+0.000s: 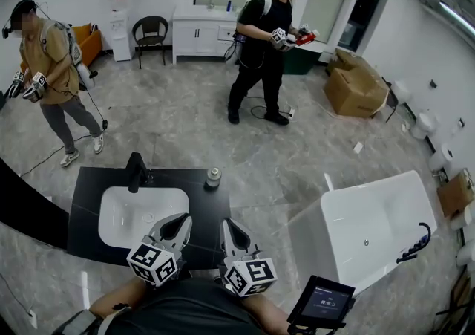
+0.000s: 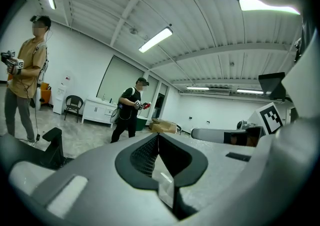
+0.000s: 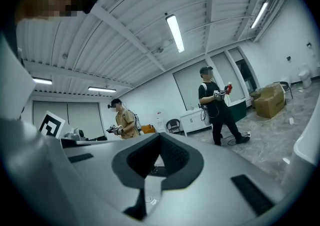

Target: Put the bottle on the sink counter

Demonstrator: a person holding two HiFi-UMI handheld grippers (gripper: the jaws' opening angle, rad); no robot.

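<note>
A small pale bottle [image 1: 214, 177] stands upright on the black sink counter [image 1: 85, 200], at its far right corner behind the white basin [image 1: 119, 216]. My left gripper [image 1: 180, 223] hovers over the counter's near edge, just right of the basin, jaws shut and empty. Beside it my right gripper [image 1: 231, 229] is over the counter's near right corner, also shut with nothing in it. Both point up and away; in the left gripper view the left gripper [image 2: 158, 136] and in the right gripper view the right gripper [image 3: 160, 137] show pads meeting. The bottle is hidden in both gripper views.
A black faucet [image 1: 136, 170] rises behind the basin. A white bathtub [image 1: 371, 226] stands to the right. Two other people with grippers stand on the marble floor, one at the left [image 1: 48, 66], one at the back [image 1: 263, 36]. Cardboard boxes [image 1: 355, 82] lie at the right.
</note>
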